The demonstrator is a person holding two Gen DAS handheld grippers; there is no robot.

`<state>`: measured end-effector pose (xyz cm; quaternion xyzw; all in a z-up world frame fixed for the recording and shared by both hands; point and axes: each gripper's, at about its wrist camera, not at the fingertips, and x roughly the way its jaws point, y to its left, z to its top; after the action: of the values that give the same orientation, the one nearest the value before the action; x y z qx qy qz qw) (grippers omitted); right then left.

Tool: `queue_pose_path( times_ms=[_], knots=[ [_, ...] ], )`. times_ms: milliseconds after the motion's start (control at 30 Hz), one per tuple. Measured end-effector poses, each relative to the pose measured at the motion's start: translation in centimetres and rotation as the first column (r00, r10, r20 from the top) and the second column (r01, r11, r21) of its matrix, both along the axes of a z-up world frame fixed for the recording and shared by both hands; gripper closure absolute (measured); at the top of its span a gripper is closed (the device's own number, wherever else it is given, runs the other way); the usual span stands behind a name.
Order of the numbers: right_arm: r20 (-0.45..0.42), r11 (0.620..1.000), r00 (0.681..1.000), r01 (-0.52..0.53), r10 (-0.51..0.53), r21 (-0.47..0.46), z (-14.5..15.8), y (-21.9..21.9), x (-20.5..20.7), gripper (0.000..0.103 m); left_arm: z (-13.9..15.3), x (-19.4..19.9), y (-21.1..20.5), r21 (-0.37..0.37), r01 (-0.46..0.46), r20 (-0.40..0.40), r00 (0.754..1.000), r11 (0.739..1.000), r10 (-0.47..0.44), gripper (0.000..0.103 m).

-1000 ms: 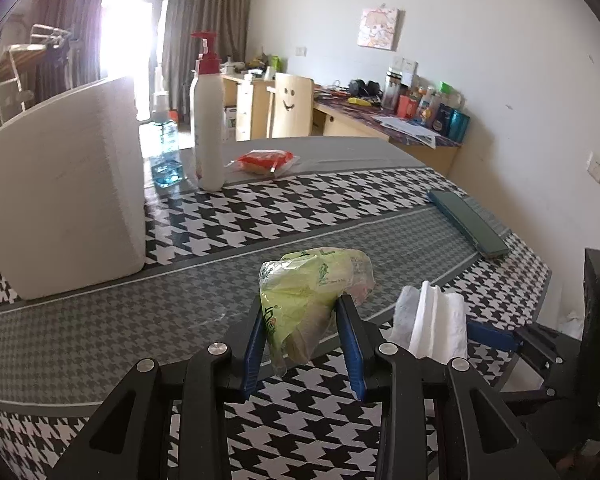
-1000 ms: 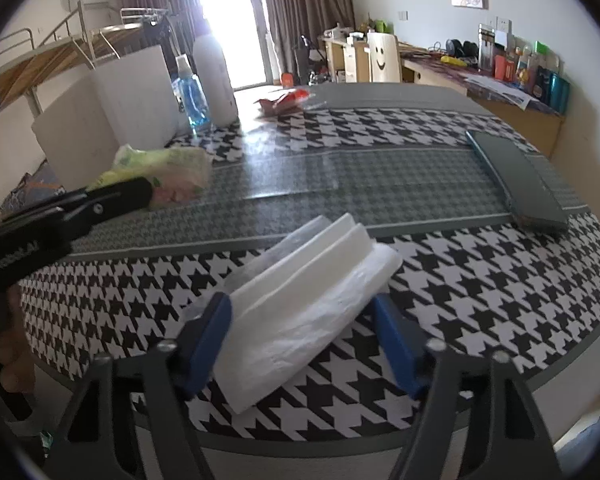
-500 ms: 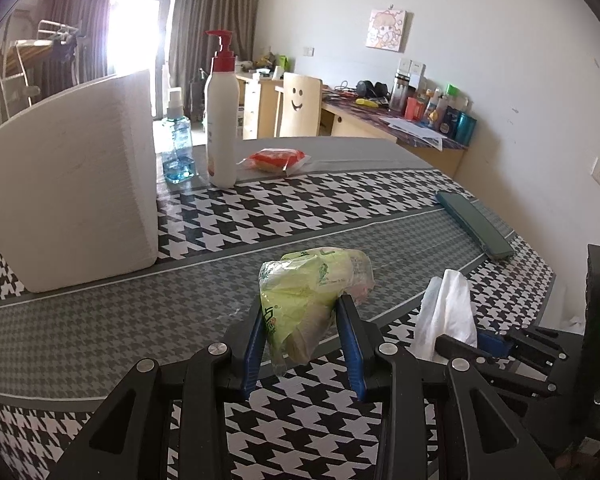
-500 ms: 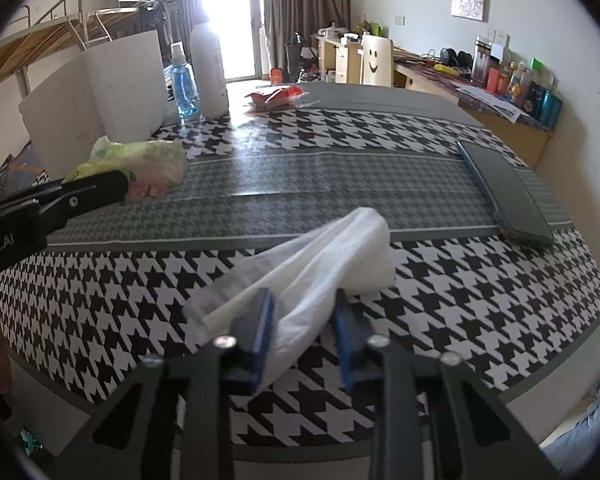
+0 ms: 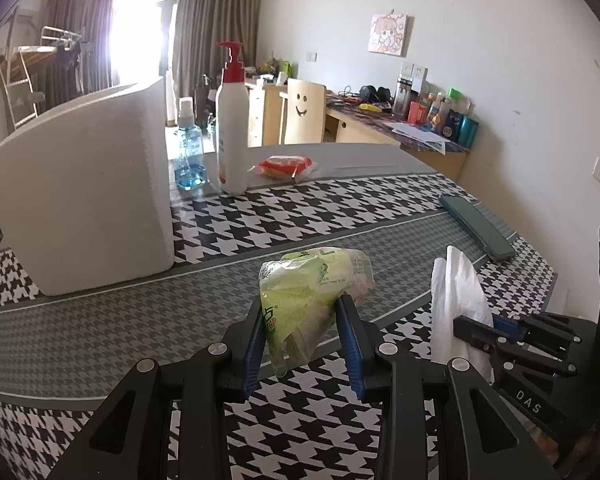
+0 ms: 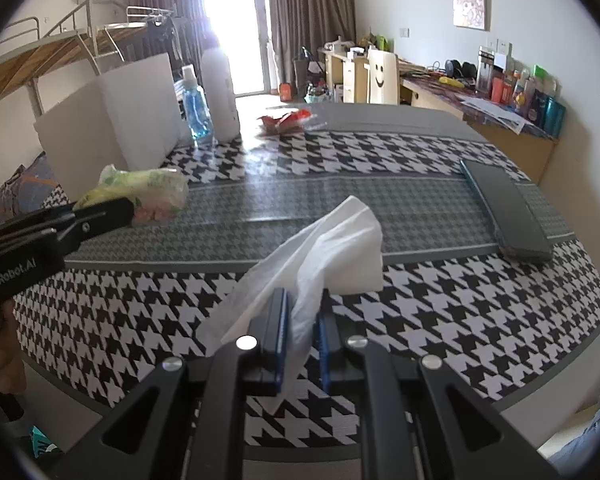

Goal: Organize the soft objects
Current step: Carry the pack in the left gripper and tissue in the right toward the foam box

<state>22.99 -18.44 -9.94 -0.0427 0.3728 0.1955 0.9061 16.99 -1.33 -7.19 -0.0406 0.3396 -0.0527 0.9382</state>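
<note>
Crumpled green tissue pack (image 5: 312, 300) pinched in my left, off table; white tissue (image 6: 320, 256) bunched upright, 3 o'clock of pack.

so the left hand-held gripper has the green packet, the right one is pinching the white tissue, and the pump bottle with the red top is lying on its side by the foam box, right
Not quite: the pump bottle stands upright beside the foam box, as the left wrist view shows. The rest holds: the left hand-held gripper grips the green packet, and the right hand-held gripper is closing on the white tissue.

Left claw (image 5: 302, 312) clamped, right claw (image 6: 302, 312) closing, both angled downward
</note>
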Motion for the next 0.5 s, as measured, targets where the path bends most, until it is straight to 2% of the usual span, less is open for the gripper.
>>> queue_pose_path(
  times_ms=[500],
  knots=[
    [0.046, 0.999, 0.999, -0.016, 0.014, 0.042, 1.7, 0.1, -0.6, 0.086, 1.5, -1.4, 1.0, 0.022, -0.015, 0.042, 0.999, 1.0, 0.014, 0.066]
  ],
)
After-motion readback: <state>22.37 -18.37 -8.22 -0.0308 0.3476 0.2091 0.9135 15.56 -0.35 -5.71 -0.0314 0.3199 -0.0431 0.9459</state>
